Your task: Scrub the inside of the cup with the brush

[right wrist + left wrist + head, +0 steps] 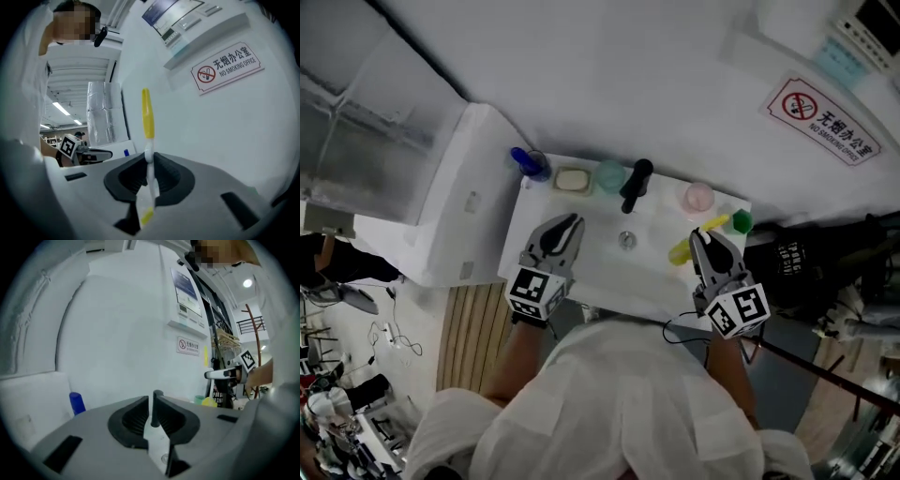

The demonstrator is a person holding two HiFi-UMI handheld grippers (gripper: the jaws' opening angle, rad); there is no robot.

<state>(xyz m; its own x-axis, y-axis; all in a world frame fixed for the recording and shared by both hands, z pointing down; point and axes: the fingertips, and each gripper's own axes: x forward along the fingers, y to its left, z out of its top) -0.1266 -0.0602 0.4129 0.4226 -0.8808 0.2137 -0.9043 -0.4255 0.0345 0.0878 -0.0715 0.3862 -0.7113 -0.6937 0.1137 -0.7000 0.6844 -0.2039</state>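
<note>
The right gripper [149, 161] has its jaws clamped on the brush [147, 112], gripping the white waist of the handle. A yellow length runs on past the tips, and a shorter yellow end sticks out behind the pads. The left gripper [153, 405] has its jaws pressed together with nothing that I can see caught in them. The dark post in line with their gap looks to be the black tap [636, 185] standing beyond the tips.

No cup is in either grip. A pink cup [698, 198] stands just beyond the right jaws' tips. A teal cup [610, 175] stands ahead of the left jaws and off to their right, beside the tap. Which one is meant I cannot tell.

The main risk, as I judge it, is that a brush pushed into a free-standing cup would shove or tip it toward the tap or down into the sink [647, 272]. The left jaws must part before they can steady a cup, and nudging one with them closed would knock it over. The slim handle, held at one narrow spot, may also swivel between the pads under a sideways scrubbing load.
</note>
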